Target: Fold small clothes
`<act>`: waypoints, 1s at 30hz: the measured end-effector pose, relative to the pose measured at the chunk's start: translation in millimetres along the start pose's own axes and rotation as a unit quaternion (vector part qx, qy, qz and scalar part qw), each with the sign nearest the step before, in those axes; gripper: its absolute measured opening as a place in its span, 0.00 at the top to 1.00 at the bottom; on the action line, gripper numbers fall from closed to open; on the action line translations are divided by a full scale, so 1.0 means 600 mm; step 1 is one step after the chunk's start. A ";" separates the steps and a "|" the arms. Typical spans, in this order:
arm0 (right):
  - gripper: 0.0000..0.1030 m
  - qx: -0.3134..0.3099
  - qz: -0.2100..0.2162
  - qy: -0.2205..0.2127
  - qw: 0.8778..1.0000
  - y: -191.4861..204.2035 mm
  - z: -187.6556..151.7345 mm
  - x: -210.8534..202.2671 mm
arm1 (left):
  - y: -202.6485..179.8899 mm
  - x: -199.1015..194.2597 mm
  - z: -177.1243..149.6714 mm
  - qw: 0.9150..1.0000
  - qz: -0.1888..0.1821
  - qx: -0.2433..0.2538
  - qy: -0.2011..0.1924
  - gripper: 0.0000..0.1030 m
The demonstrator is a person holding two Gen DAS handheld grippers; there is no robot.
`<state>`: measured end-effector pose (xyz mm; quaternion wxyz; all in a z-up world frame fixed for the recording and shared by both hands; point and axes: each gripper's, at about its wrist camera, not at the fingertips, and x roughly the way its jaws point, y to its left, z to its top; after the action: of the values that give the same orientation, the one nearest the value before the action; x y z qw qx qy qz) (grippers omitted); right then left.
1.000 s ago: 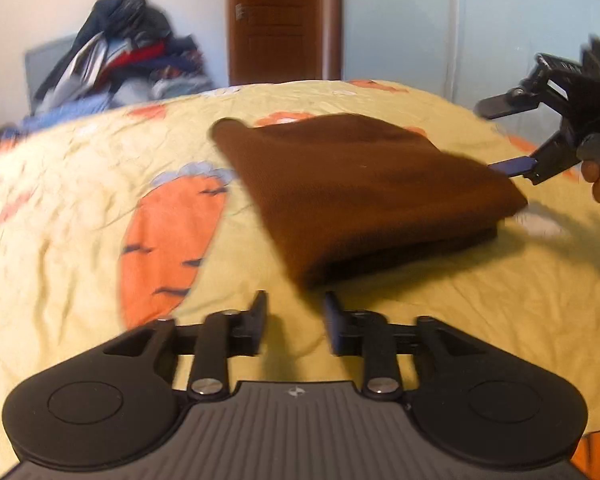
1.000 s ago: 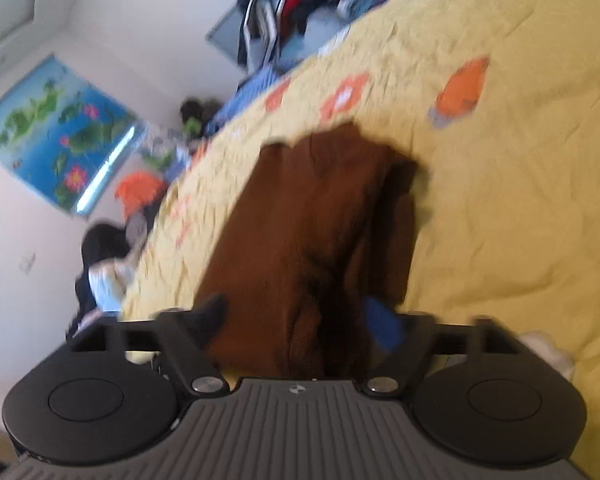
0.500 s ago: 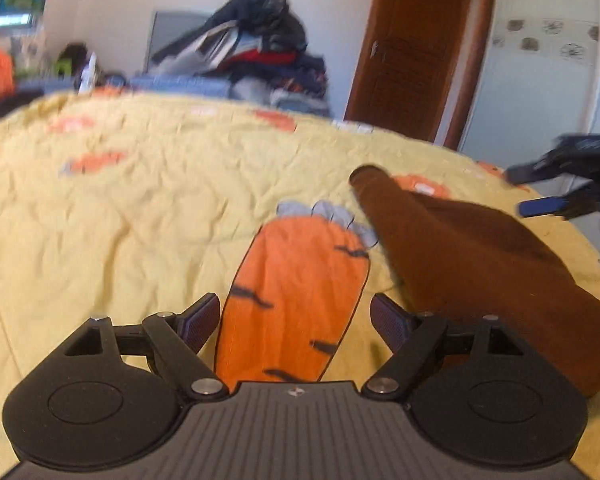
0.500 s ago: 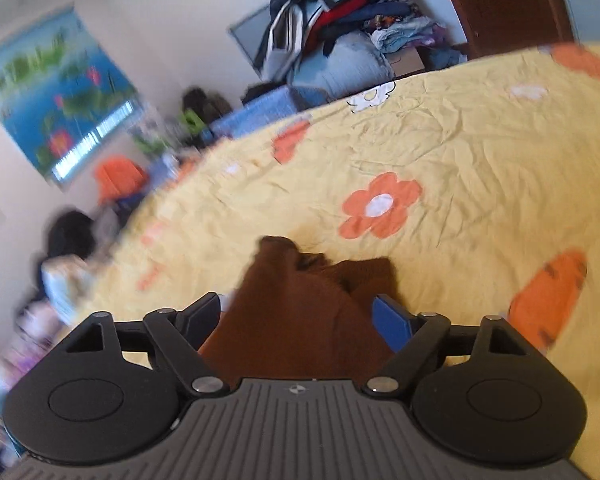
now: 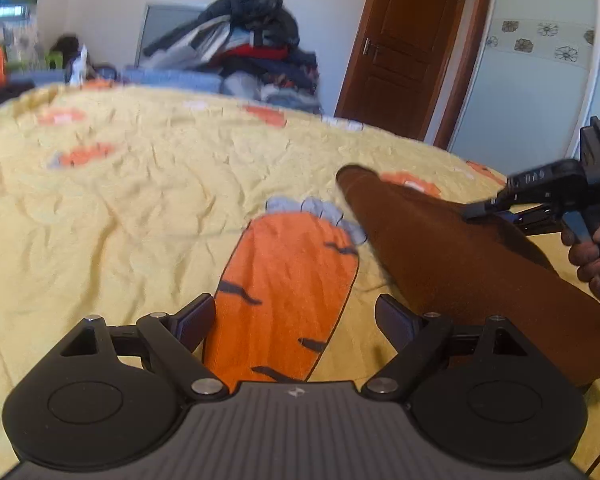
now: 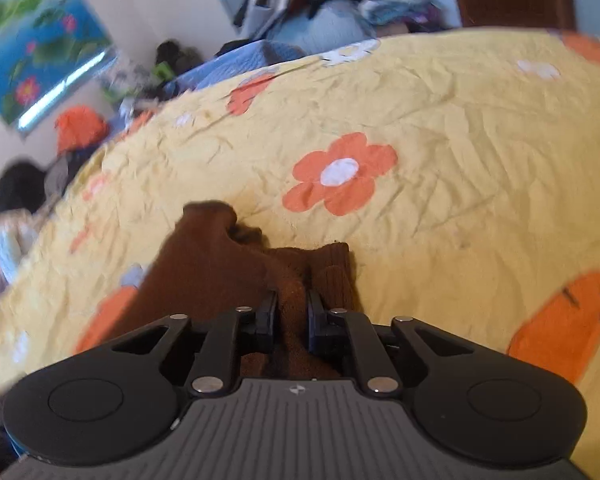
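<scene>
A folded brown garment [image 5: 452, 264] lies on the yellow bedspread [image 5: 140, 200] at the right of the left wrist view. My left gripper [image 5: 296, 316] is open and empty, low over an orange carrot print, just left of the garment. My right gripper [image 6: 292, 312] is shut on a fold of the brown garment [image 6: 216, 256], with cloth pinched between its fingers. It also shows in the left wrist view [image 5: 484, 212], held by a hand at the garment's far right edge.
A pile of clothes [image 5: 244, 52] sits beyond the bed's far edge. A brown door [image 5: 404, 48] and pale wardrobe [image 5: 540, 80] stand at the back right. A poster [image 6: 40, 36] hangs on the left wall, with clutter [image 6: 80, 128] below.
My right gripper has closed on the brown garment; it was open half a second ago. My left gripper opened and swung left off the garment.
</scene>
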<state>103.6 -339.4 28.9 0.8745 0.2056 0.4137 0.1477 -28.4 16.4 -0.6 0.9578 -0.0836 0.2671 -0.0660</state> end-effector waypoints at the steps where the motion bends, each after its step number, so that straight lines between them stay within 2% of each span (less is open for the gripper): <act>1: 0.56 0.012 0.004 -0.024 1.000 0.000 0.002 -0.019 | -0.015 -0.015 0.001 1.000 -0.006 0.021 -0.021 0.15; 2: 0.52 0.016 0.002 -0.049 0.999 0.004 0.003 -0.039 | -0.034 -0.031 0.002 0.998 -0.020 0.047 -0.039 0.15; 3: 0.52 0.023 0.004 -0.069 0.997 0.011 0.004 -0.057 | -0.055 -0.043 0.002 0.995 -0.040 0.076 -0.052 0.15; 5: 0.51 0.031 0.049 -0.071 0.996 0.024 0.003 -0.073 | -0.104 -0.052 -0.002 0.984 -0.083 0.143 -0.064 0.15; 7: 0.41 0.010 0.083 -0.039 0.996 0.047 -0.002 -0.060 | -0.149 -0.037 -0.012 0.972 -0.117 0.200 -0.045 0.15; 8: 0.32 -0.004 0.081 -0.023 0.996 0.062 -0.005 -0.040 | -0.166 -0.022 -0.017 0.968 -0.128 0.215 -0.023 0.15; 9: 0.31 -0.013 0.073 -0.005 0.997 0.064 -0.011 -0.022 | -0.180 0.002 -0.024 0.966 -0.129 0.226 0.009 0.14; 10: 0.32 -0.017 0.054 0.020 0.998 0.060 -0.017 0.007 | -0.186 0.019 -0.030 0.966 -0.117 0.229 0.023 0.07; 11: 0.42 -0.019 0.027 0.042 0.999 0.047 -0.024 0.032 | -0.183 0.032 -0.026 0.969 -0.118 0.217 0.033 0.06; 12: 0.65 -0.029 0.032 0.016 0.999 0.030 -0.033 0.037 | -0.175 0.037 -0.015 0.972 -0.125 0.195 0.041 0.05; 13: 0.76 -0.008 0.031 0.012 0.999 0.011 -0.034 0.034 | -0.169 0.039 -0.004 0.973 -0.131 0.181 0.052 0.05; 14: 0.94 0.032 0.024 0.016 0.999 -0.007 -0.032 0.027 | -0.160 0.035 0.006 0.975 -0.137 0.166 0.056 0.06; 15: 0.96 0.061 0.027 0.020 0.998 -0.020 -0.030 0.017 | -0.147 0.026 0.018 0.977 -0.144 0.147 0.050 0.06; 16: 0.93 0.072 0.038 0.016 0.997 -0.025 -0.030 0.003 | -0.130 0.018 0.029 0.980 -0.151 0.127 0.036 0.05; 17: 0.80 0.068 0.045 0.003 0.997 -0.027 -0.033 -0.015 | -0.113 0.016 0.042 0.982 -0.155 0.103 0.024 0.05; 19: 0.48 0.057 0.043 -0.025 0.997 -0.025 -0.031 -0.048 | -0.081 0.041 0.071 0.987 -0.150 0.043 0.037 0.05; 20: 0.12 0.053 0.019 -0.038 0.998 -0.024 -0.029 -0.059 | -0.067 0.066 0.084 0.987 -0.147 0.008 0.062 0.05; 21: 0.00 0.043 -0.008 -0.047 0.998 -0.025 -0.025 -0.064 | -0.054 0.094 0.092 0.985 -0.147 -0.027 0.087 0.05; 22: 0.02 0.028 -0.024 -0.045 0.998 -0.028 -0.023 -0.061 | -0.041 0.119 0.096 0.981 -0.147 -0.060 0.110 0.05; 24: 0.05 0.030 -0.024 -0.006 0.999 -0.039 -0.020 -0.042 | -0.028 0.170 0.092 0.965 -0.163 -0.114 0.168 0.06; 25: 0.07 0.032 -0.013 0.014 0.999 -0.043 -0.023 -0.029 | -0.028 0.175 0.092 0.965 -0.172 -0.120 0.155 0.06; 26: 0.08 0.026 -0.004 0.025 0.999 -0.043 -0.025 -0.019 | -0.028 0.187 0.095 0.961 -0.183 -0.130 0.164 0.06; 28: 0.08 0.002 0.000 0.020 1.000 -0.035 -0.027 -0.013 | -0.030 0.212 0.103 0.951 -0.203 -0.154 0.177 0.06; 30: 0.13 0.010 0.011 0.019 1.000 -0.036 -0.020 -0.008 | -0.029 0.242 0.113 0.940 -0.218 -0.184 0.188 0.06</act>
<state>93.3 -357.8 14.9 0.8628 0.2158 0.4293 0.1573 128.9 -16.8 -12.4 0.8200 -0.3008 0.4250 -0.2374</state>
